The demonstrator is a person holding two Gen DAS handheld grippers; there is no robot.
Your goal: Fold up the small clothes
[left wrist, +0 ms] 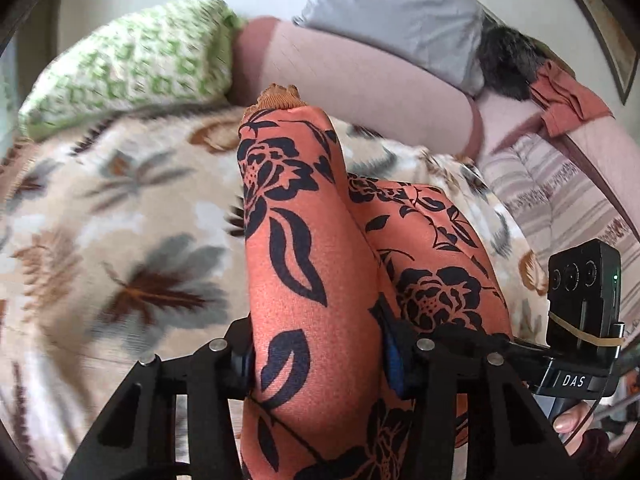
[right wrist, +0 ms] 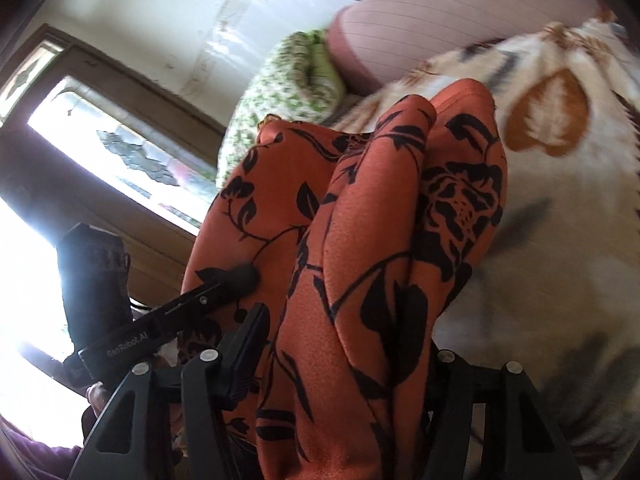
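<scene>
An orange garment with a black flower print (left wrist: 304, 248) hangs bunched between the fingers of my left gripper (left wrist: 320, 364), which is shut on it. The same orange garment (right wrist: 360, 240) fills the right wrist view, and my right gripper (right wrist: 340, 364) is shut on another part of it. Both hold the cloth lifted above a cream blanket with brown and grey leaves (left wrist: 120, 220). The fingertips of both grippers are mostly hidden by the fabric. The right gripper's body (left wrist: 580, 304) shows at the right edge of the left wrist view.
A green-and-white patterned pillow (left wrist: 132, 64), a pink bolster (left wrist: 360, 76) and a grey pillow (left wrist: 396, 12) lie at the head of the bed. A rust cloth (left wrist: 568, 100) drapes over the bed's side. A window with a wooden frame (right wrist: 120, 148) is at left.
</scene>
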